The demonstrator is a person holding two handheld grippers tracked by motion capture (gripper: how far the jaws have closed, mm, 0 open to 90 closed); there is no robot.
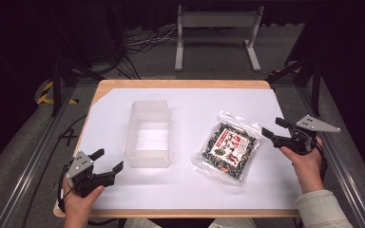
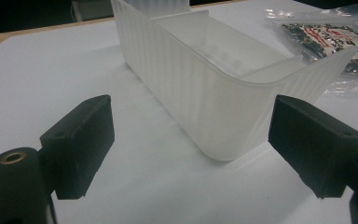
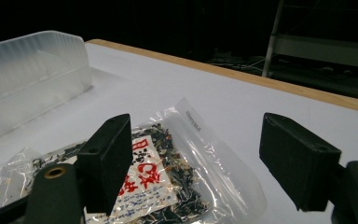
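We see a clear packet of dark dried food with a red-and-white label (image 1: 228, 146) lying flat at centre right of the high view, its long axis slanting from upper right to lower left. The right gripper (image 1: 276, 129), jaws wide and empty, sits just right of its upper end. The left gripper (image 1: 109, 162), also wide and empty, waits at lower left beside a translucent plastic bin (image 1: 148, 134).

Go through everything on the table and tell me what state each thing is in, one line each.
Translucent white plastic bin: upright, open-topped, empty.
Clear plastic bag of dark dried mix with a red-lettered label: lying flat beside the bin, untouched.
Left gripper: jaws open, holding nothing.
Right gripper: jaws open, holding nothing.
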